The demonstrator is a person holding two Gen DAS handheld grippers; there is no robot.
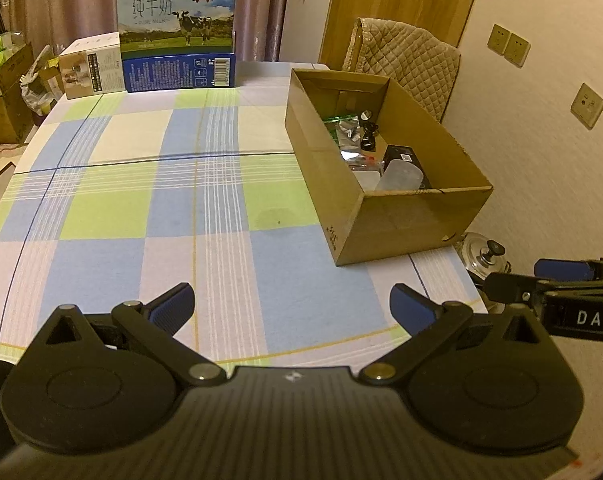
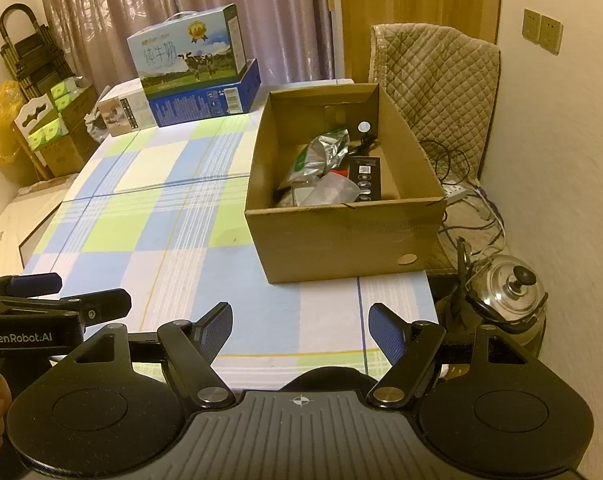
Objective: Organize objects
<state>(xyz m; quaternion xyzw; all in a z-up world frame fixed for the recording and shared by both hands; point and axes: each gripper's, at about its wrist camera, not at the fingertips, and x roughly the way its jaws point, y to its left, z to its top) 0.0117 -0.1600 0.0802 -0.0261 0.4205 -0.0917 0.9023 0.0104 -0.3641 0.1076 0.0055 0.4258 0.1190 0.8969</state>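
An open cardboard box stands on the right side of the checked tablecloth. Inside lie a silver foil bag, a black packet, a clear plastic piece and a black cable. My left gripper is open and empty above the near table edge, left of the box. My right gripper is open and empty, in front of the box. Each gripper shows at the edge of the other's view, the right one and the left one.
A milk carton rests on a blue box at the far end, beside a small white box. A quilted chair stands behind the cardboard box. A steel kettle and cables lie right of the table.
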